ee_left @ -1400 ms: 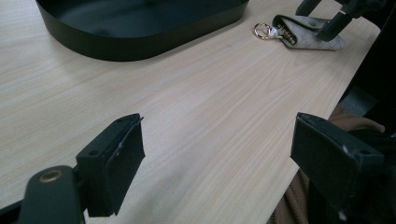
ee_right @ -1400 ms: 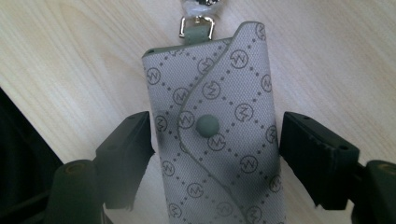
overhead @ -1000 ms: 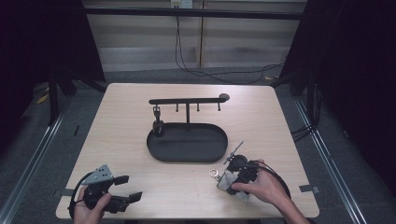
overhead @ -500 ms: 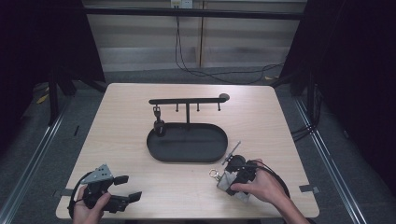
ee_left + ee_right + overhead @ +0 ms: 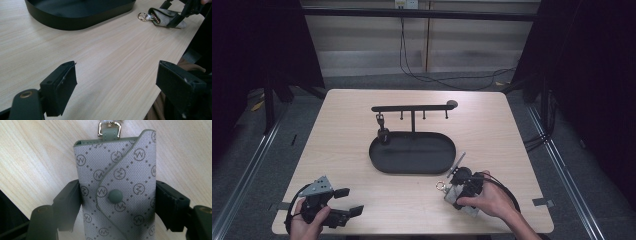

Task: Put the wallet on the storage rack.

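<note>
1. Closing is the one change since the earlier frames: the right hand-held gripper (image 5: pixel 117 202) has just drawn its jaws in, and its pads now press both sides of the grey key pouch (image 5: pixel 116 192); hands and all else look unmoved.
2. That key pouch lies flat on the table (image 5: pixel 512 130) near its front edge, just in front of the black oval tray (image 5: pixel 384 164), its gold ring (image 5: pixel 142 16) toward the tray.
3. At the front left, the left hand-held gripper (image 5: pixel 116 82) stands wide with nothing between its jaws.
4. A hook rack (image 5: pixel 412 108) rises from the tray's back.
</note>
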The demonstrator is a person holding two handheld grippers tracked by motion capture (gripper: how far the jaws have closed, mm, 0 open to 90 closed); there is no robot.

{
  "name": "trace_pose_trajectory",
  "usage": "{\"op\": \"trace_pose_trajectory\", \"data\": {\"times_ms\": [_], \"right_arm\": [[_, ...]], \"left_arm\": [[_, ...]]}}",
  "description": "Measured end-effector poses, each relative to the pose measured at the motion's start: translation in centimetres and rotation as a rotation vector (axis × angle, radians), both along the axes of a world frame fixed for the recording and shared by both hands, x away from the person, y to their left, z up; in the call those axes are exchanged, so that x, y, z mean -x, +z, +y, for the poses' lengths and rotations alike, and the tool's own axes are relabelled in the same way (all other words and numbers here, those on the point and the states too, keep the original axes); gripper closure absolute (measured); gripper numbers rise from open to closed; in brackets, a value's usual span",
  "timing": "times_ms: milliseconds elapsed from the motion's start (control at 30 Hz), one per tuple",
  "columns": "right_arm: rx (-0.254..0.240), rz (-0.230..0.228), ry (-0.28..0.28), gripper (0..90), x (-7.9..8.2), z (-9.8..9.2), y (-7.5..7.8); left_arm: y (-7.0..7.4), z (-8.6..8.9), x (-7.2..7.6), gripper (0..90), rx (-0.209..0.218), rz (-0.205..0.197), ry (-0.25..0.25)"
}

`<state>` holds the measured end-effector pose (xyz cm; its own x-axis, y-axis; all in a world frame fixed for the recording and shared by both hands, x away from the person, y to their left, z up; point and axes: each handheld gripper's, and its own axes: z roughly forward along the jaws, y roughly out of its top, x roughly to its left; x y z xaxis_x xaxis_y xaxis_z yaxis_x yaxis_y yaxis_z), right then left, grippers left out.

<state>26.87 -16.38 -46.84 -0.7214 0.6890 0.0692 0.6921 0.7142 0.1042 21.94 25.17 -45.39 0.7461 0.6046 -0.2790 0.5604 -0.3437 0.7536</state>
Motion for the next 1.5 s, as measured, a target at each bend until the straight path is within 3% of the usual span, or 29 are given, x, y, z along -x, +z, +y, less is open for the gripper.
{"op": "trace_pose_trajectory", "data": {"times_ms": [333, 667, 1133, 1200, 1500], "right_arm": [[0.033, 0.038, -0.032, 31.6, -0.4, 0.3, 0.6], [0.009, 0.04, -0.05, 31.9, -0.6, -0.1, 1.6], [0.004, 0.017, -0.06, 31.9, -0.9, -0.5, 3.2], [-0.001, 0.007, -0.069, 31.9, -0.9, -0.6, 3.6], [-0.009, -0.001, -0.068, 32.0, -1.3, -0.5, 5.1]], "left_arm": [[0.0, 0.1, -0.2, 16.5, 0.008, 0.003, 0.007], [-0.1, 0.2, -0.3, 16.5, 0.01, 0.014, 0.001], [0.0, 0.2, -0.2, 16.5, 0.007, 0.002, -0.001], [0.1, 0.2, -0.2, 16.5, 0.009, -0.016, 0.012], [0.2, 0.3, -0.2, 16.5, 0.014, -0.018, -0.009]]}}
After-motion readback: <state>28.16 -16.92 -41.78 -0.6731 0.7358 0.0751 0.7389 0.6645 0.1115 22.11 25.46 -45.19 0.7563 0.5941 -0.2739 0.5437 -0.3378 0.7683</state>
